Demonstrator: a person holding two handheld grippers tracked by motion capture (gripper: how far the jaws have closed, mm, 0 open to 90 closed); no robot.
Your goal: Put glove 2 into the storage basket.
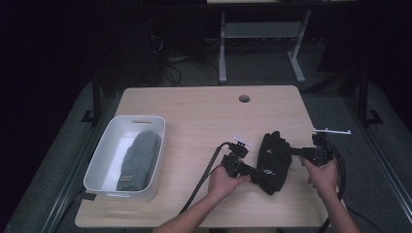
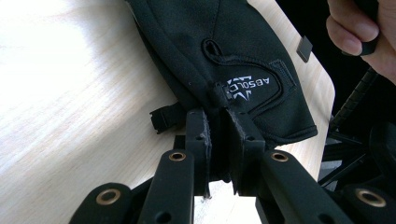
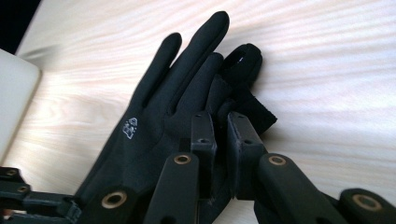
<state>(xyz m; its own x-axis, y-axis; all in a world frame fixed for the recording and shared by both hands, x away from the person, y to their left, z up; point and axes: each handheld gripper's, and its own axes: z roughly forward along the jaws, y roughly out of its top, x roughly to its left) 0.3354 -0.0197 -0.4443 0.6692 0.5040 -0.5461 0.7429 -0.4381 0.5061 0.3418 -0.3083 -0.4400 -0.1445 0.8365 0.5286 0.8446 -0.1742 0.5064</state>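
Both grippers' fingers clamped on black glove (image 1: 273,162), left gripper (image 1: 250,172) at cuff, right gripper (image 1: 293,151) at thumb side.

The high view looked forward and down over the whole tabletop (image 1: 194,111); both gripper views sat close behind their fingers (image 2: 198,135), sharing the black glove (image 3: 154,121).

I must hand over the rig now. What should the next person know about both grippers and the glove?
Left gripper: shut on the black glove at its cuff edge.
Right gripper: shut on the same glove, at the finger side.
The glove lies on the table, right of the white bin, which holds a grey beanie.
Done: both grips taken.
Left: probably lifting the glove into the bin.
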